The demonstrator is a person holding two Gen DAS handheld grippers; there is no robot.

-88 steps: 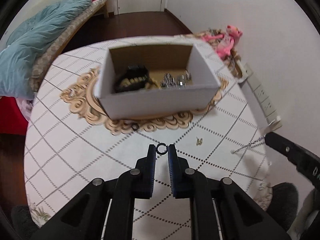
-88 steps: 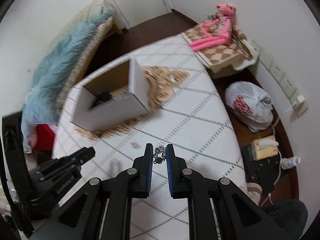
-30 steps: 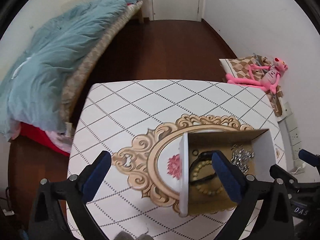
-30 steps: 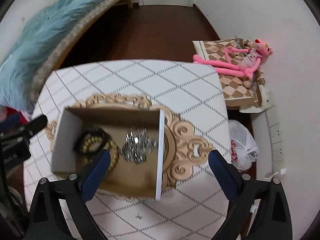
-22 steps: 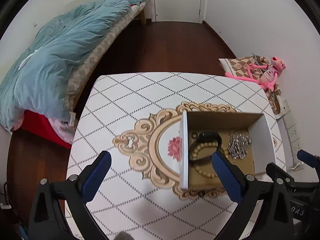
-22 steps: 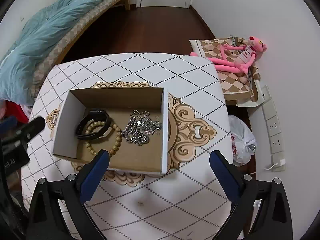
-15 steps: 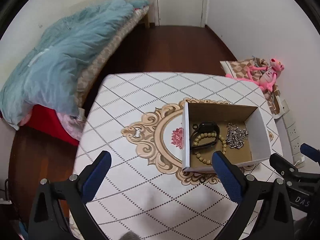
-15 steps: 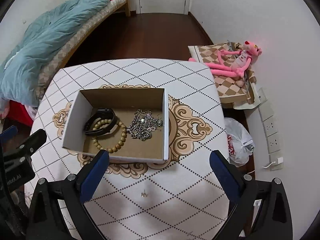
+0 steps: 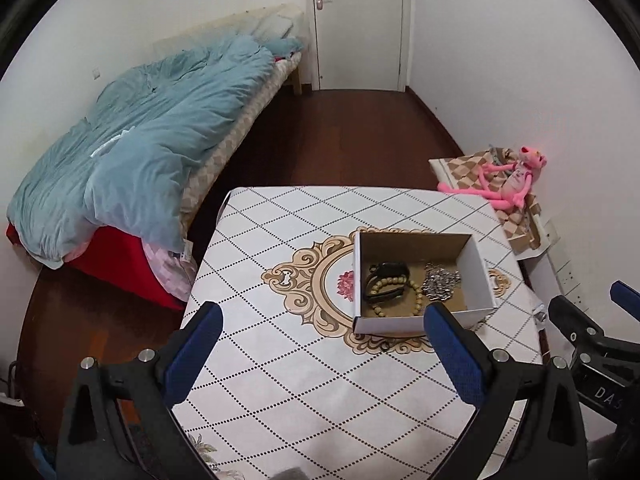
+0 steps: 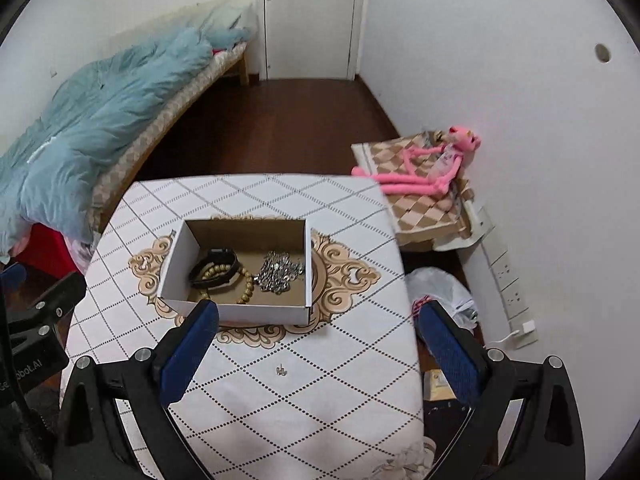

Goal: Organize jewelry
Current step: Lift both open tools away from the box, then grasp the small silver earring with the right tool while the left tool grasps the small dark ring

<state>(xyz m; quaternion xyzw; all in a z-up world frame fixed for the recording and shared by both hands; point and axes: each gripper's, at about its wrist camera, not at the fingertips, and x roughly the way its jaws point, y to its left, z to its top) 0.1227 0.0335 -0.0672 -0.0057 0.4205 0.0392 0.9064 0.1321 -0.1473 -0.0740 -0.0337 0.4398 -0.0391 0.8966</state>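
Left gripper: fingers spread wide, holding nothing.
Right gripper: fingers spread wide, holding nothing.
Box: frame centre, bracelets and chain inside.

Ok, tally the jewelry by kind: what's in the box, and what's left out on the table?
Black band: 1
Wooden bead bracelet: 1
Silver chain pile: 1
Small loose piece outside the cardboard box, on the table: 1
Total: 4

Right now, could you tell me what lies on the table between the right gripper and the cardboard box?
In the right wrist view, one small metal piece, perhaps an earring, lies on the tablecloth between the right gripper and the cardboard box.
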